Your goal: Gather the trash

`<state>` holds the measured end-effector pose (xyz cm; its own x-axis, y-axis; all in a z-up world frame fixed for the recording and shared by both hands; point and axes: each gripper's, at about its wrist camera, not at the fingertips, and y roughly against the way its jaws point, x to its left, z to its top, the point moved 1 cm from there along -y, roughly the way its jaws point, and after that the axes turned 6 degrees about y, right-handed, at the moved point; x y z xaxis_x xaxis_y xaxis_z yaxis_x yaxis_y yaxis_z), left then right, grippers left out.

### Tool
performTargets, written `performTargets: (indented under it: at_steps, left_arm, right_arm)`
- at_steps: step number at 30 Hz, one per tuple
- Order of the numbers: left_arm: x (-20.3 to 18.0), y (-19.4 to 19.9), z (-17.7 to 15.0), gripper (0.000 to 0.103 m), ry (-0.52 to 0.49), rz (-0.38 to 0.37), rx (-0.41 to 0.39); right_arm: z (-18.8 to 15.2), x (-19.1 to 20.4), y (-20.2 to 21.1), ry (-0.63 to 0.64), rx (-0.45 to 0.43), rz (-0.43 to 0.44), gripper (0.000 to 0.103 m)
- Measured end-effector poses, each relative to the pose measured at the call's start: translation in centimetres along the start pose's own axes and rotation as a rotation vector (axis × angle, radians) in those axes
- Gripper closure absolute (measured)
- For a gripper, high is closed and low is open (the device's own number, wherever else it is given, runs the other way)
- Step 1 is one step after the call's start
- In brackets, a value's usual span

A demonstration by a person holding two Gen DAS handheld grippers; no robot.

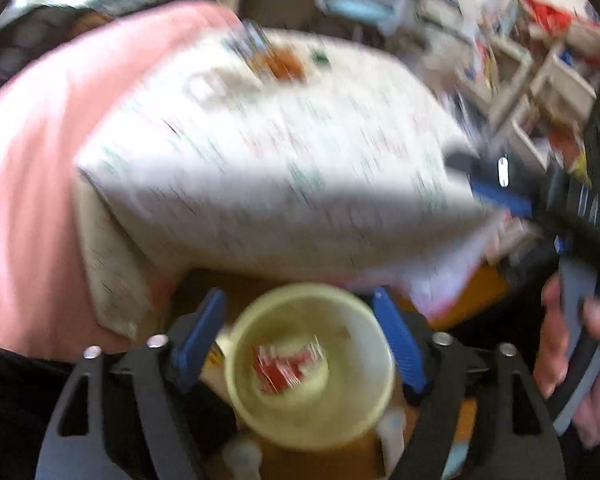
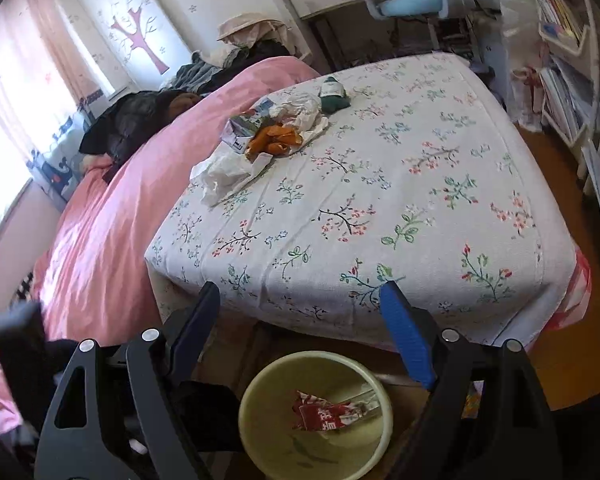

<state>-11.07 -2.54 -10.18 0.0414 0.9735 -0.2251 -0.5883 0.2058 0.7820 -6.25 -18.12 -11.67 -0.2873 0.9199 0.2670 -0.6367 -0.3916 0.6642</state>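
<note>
the left gripper (image 1: 300,344) pointed steeply down over the pale yellow bin (image 1: 310,364), its blue fingers (image 1: 198,336) spread wide on either side of the rim, nothing pressed between them. that view was smeared by motion, so finer detail could not be told. a red wrapper (image 2: 326,412) lay at the bottom of the bin. at about 4 o'clock in the left view a hand (image 1: 572,364) was wrapped around the grey handle of the right gripper (image 2: 300,336), whose black body slanted up toward 2 o'clock.

the right gripper tilted downward too, its jaws wide and empty, framing the near edge of the bed (image 2: 380,208), with the bin at 6 o'clock just beneath them on the floor.

on the floral sheet, toward 11 o'clock from the bed's middle, the remaining trash sat in a loose heap: a crumpled white plastic bag (image 2: 224,172), orange peels (image 2: 274,138), a small carton (image 2: 240,128) and white tissue (image 2: 300,110), all touching or overlapping. a dark green bottle (image 2: 334,94) lay just beside the heap at its 1 o'clock side. a pink duvet (image 2: 112,220) covered the bed at 9 o'clock.
</note>
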Motion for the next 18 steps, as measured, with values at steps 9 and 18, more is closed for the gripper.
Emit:
performTargets:
  at_steps: [9,18]
  left_arm:
    - [2.5,1.2,1.6,0.025,0.137,0.074,-0.127]
    - [3.2,1.9,1.9,0.025,0.164,0.093,-0.174]
  right_arm:
    - [-0.1,2.1,-0.1,0.122,-0.009,-0.042,0.022]
    - [-0.1,2.6,-0.4,0.155,-0.008,-0.050,0.022]
